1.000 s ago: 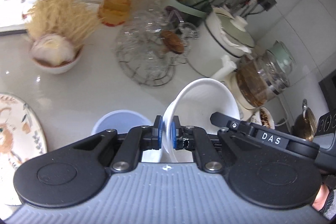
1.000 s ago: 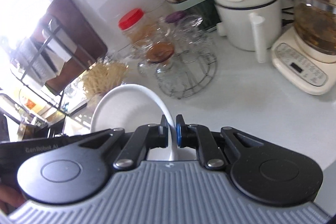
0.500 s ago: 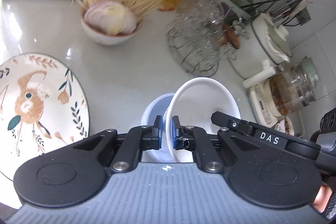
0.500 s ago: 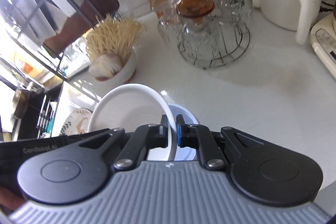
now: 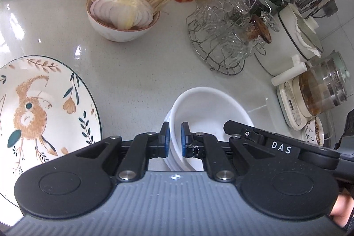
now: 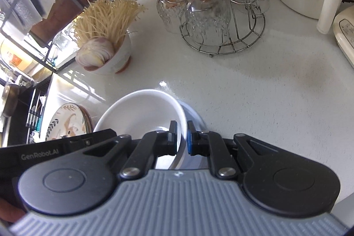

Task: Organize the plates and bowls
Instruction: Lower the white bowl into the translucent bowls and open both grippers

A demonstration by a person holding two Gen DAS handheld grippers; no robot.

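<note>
A: Left wrist view first: we take the large round plate painted with an orange bird and dark leaves [image 5: 42, 107] as our landmark. It lies flat on the pale speckled countertop [image 5: 137, 72], clear of our working spot, so it can probably wait its turn.

B: Right of that plate we hold the glossy white ceramic bowl [image 5: 210, 112] between us. It sits down in a pale blue bowl [image 6: 194, 116], whose rim shows past it in the right wrist view. We judge this as nesting them to save space.

A: Beyond the plate stands a pink-rimmed white bowl of sliced onion and pale noodles [image 5: 124, 14]; being full, it probably stays out of the stack. Farther right of it is a wire rack of upturned clear glasses [image 5: 223, 37], well apart from our bowls.

B: Our left gripper [image 5: 173, 141] is clamped on the white bowl's near wall, blue pads either side. Our right gripper [image 6: 181, 136] pinches the opposite rim the same way.

A: Two grips on opposite sides keep the bowl level as it seats.

B: Letting go looks like our next step.
</note>
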